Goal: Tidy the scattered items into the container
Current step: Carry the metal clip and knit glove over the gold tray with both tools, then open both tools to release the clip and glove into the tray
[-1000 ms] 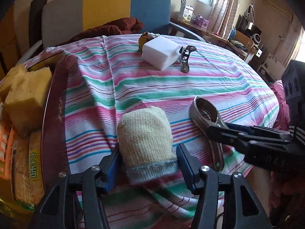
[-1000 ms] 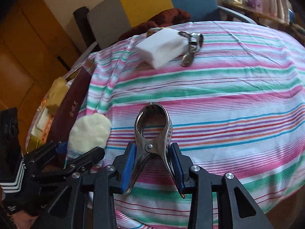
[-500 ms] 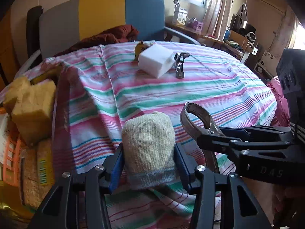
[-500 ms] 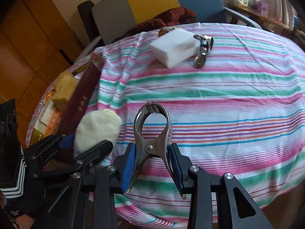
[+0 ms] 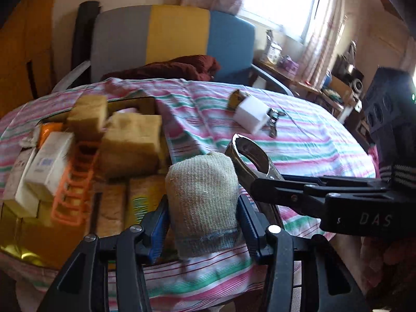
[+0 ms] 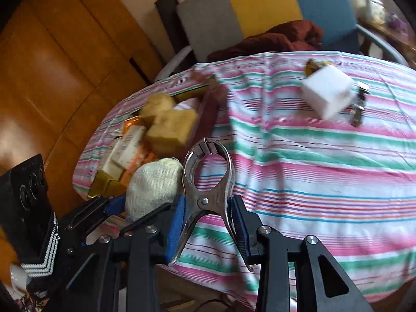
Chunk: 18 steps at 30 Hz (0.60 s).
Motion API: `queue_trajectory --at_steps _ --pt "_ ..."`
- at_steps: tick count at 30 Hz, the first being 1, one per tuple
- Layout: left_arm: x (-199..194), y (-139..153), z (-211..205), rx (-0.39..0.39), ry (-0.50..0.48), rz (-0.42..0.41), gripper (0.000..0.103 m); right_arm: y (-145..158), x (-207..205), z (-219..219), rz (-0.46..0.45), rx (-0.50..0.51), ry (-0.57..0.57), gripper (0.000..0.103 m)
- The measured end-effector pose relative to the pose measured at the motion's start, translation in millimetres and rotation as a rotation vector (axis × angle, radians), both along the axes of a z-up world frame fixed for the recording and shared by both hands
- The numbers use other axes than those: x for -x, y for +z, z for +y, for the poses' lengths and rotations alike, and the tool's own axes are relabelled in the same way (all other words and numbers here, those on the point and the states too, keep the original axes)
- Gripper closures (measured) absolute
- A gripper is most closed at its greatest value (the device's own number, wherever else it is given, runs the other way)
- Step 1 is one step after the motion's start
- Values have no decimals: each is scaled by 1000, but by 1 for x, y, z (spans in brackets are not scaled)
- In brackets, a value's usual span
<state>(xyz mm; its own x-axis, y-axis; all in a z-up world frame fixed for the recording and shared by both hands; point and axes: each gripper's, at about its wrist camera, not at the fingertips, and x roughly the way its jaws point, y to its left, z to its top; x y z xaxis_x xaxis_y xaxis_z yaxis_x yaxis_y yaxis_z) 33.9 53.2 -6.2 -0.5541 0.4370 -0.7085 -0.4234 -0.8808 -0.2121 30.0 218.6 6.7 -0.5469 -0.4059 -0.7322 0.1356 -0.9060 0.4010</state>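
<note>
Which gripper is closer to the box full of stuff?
Left. The left gripper, holding the knitted roll, sits right at the container's edge. The right gripper, holding the metal clamp, is farther out over the striped tablecloth.

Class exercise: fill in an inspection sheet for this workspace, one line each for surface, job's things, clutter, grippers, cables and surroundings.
Surface: round table under a pink, green and white striped cloth.
Job's things: gold container at the table's left edge, filled with yellow sponges and boxes; white foam block, small metal clip and a yellow item behind the block lie on the cloth.
Clutter: nothing seen.
Grippers: left gripper shut on a beige knitted bundle; right gripper shut on a large metal spring clamp.
Cables: nothing seen.
Surroundings: grey, yellow and blue chair with dark red fabric, window, cluttered side desk.
</note>
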Motion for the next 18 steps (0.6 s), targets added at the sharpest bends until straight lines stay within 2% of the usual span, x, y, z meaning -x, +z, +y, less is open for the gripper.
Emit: queue_trajectory --at_steps 11,15,18 --pt "18 -15 -110 -52 310 -54 52 -2 25 -77 -12 -10 173 66" --pt "30 -22 -136 -57 388 -77 52 -9 39 -96 -31 -22 200 66" --pt "45 -31 -141 -4 423 -101 50 -13 55 -109 -29 -26 185 64"
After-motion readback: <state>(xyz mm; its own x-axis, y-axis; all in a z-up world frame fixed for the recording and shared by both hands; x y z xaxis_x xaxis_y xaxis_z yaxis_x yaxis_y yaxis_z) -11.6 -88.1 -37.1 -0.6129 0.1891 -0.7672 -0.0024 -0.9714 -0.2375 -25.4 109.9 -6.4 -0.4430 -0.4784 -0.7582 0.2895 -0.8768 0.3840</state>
